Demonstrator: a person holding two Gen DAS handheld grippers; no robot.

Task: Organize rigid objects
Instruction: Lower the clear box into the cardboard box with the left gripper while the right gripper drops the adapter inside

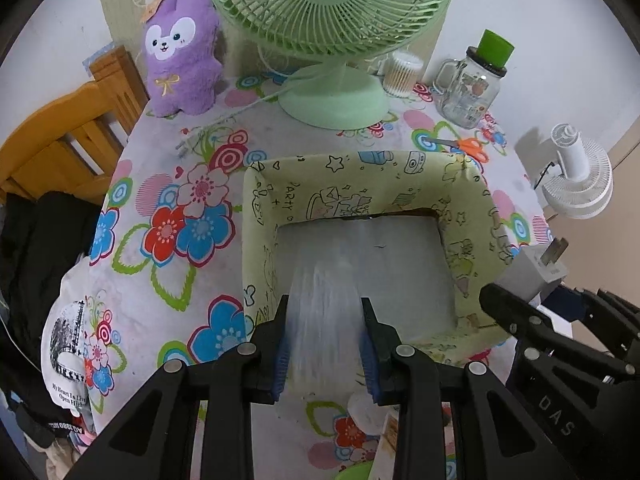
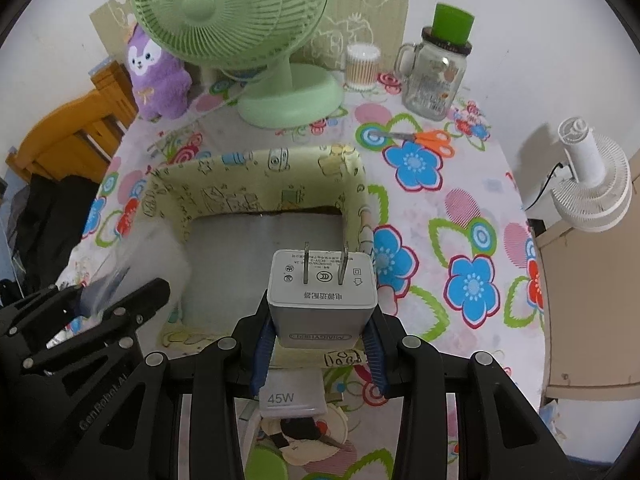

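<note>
Above the open storage box (image 1: 360, 184), seen from the left wrist, the left gripper (image 1: 324, 340) is closed on a clear ribbed plastic container (image 1: 324, 300), blurred and hard to name more closely, held over the box's grey floor near its front left corner; at the right edge the right gripper (image 1: 516, 312) appears with a grey charger (image 1: 536, 268) in its grip, level with the box's right wall. From the right wrist, the right gripper (image 2: 320, 344) clamps that power adapter (image 2: 322, 288) by its sides, prongs pointing away from the camera, hanging over the front right part of the box (image 2: 256, 184); the left gripper (image 2: 132, 300) and its clear load (image 2: 152, 256) sit at the box's left wall. A second white 45W charger (image 2: 292, 398) lies on the floral tablecloth (image 2: 460, 208) below the fingers, outside the box. The step in hand looks like depositing both items. Next, each should be lowered to the floor of the box, kept apart, and then released.
</note>
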